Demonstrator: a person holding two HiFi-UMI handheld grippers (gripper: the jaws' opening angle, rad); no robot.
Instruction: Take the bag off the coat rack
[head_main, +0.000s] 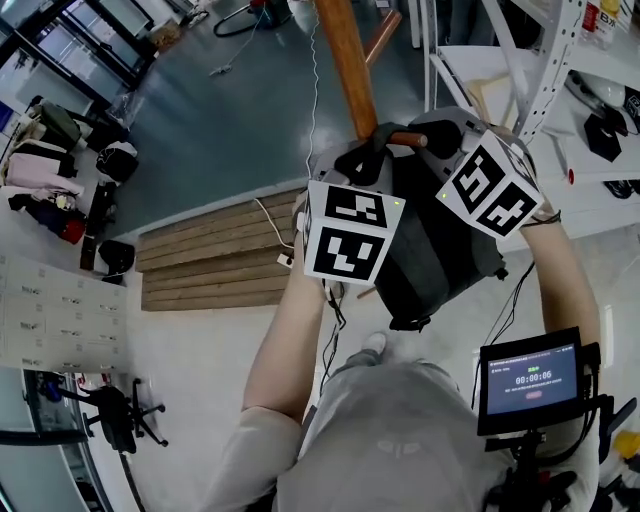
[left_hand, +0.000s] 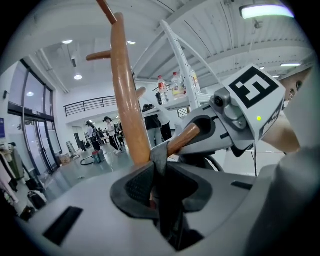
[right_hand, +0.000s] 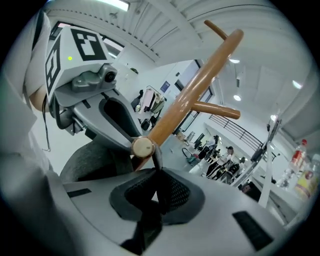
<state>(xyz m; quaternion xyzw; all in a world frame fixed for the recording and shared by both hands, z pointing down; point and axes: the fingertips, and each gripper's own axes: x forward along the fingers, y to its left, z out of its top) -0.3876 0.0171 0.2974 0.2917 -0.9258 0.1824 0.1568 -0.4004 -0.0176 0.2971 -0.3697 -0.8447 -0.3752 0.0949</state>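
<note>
A dark grey bag (head_main: 440, 255) hangs by its strap from a short wooden peg (head_main: 405, 139) of the coat rack's brown pole (head_main: 345, 60). Both grippers are raised to that peg, their marker cubes side by side in the head view. The strap (left_hand: 159, 156) runs over the peg (left_hand: 182, 140), and my left gripper (left_hand: 159, 175) is shut on it just below the peg. From the other side, my right gripper (right_hand: 156, 189) is shut on the strap (right_hand: 155, 159) under the peg's round end (right_hand: 142, 146). The bag's body (right_hand: 95, 160) hangs behind.
A white metal shelf frame (head_main: 540, 60) with bottles stands to the right of the rack. Wooden pallets (head_main: 215, 260) lie on the floor to the left. A small screen (head_main: 530, 378) sits at my right hip. Several people (left_hand: 107, 132) stand far off in the hall.
</note>
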